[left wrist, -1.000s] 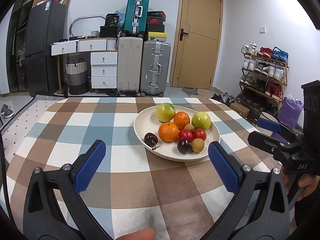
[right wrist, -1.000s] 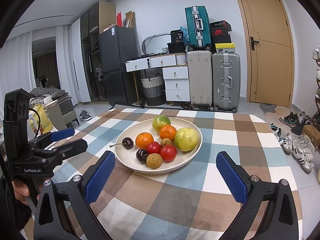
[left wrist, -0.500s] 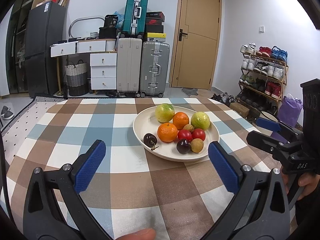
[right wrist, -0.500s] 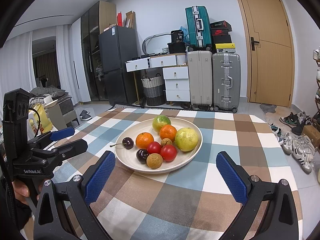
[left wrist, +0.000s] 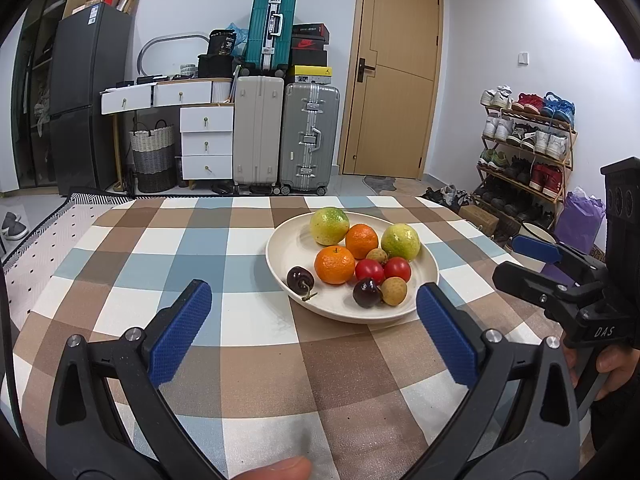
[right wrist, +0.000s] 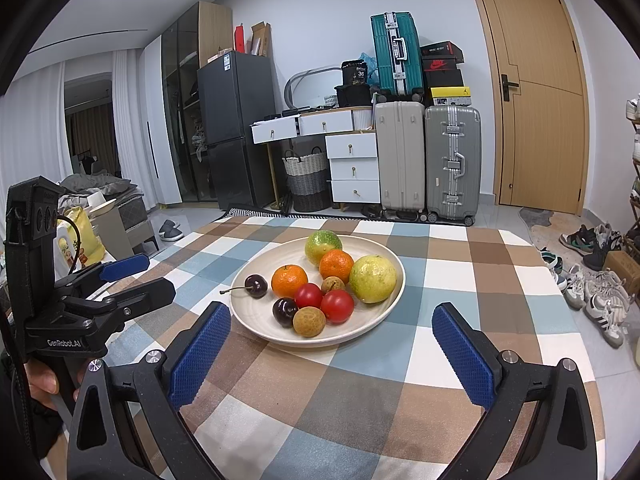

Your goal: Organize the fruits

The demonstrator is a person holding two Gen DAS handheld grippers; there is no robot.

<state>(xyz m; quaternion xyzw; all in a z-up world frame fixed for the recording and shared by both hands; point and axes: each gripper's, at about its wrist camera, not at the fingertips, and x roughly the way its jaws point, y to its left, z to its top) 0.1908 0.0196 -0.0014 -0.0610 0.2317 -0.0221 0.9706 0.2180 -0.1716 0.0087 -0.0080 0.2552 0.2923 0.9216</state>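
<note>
A round cream plate sits on the bench, which has a checked cloth of brown, blue and white squares. All the fruit is on the plate.

At the back of the plate is a green and yellow fruit. Beside it is an orange, and then another green and yellow fruit. A second orange sits nearer the front. Two red tomatoes lie side by side in the middle. A small tan fruit is tucked behind them, and another tan fruit lies at the front. A dark cherry with a stem lies apart on the left side of the plate. A second dark cherry touches the front tan fruit.

The left gripper hangs over the bench in front of the plate. Its blue fingers are spread wide apart and hold nothing.

The right gripper also hangs in front of the plate. Its fingers are spread wide too, with nothing between them.

A hand holds the left gripper's handle. Behind the bench stand suitcases, a door and a shoe rack.
</note>
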